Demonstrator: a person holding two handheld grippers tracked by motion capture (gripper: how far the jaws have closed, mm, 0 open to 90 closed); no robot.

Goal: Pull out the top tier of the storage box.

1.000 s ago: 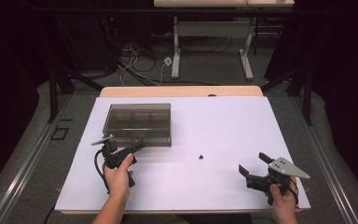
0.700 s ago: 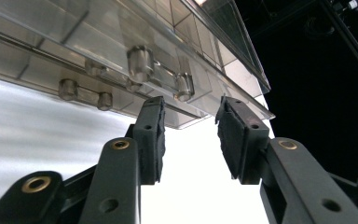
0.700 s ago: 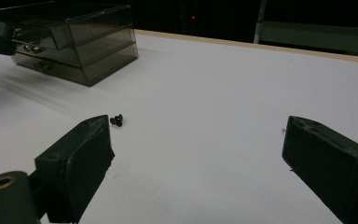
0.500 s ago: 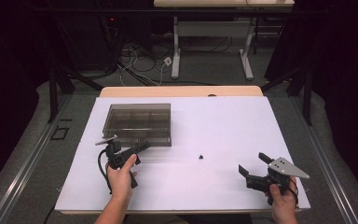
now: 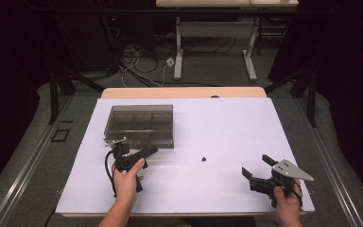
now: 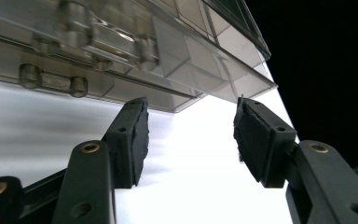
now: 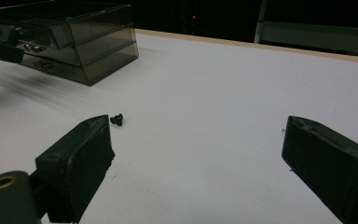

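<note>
The left gripper (image 6: 189,135) has just been opening at the smoky clear plastic compartment box's (image 5: 140,124) near edge — nothing between its pads. The right gripper (image 7: 193,163) hangs released, well right of the box — the small black screw (image 5: 203,159) likely comes next

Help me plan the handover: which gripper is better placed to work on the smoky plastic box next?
Left. The left gripper sits at the near edge of the compartment box, jaws just opening with nothing between them, facing its latch side. The right gripper waits open far across the table, nearer the small black screw.
</note>
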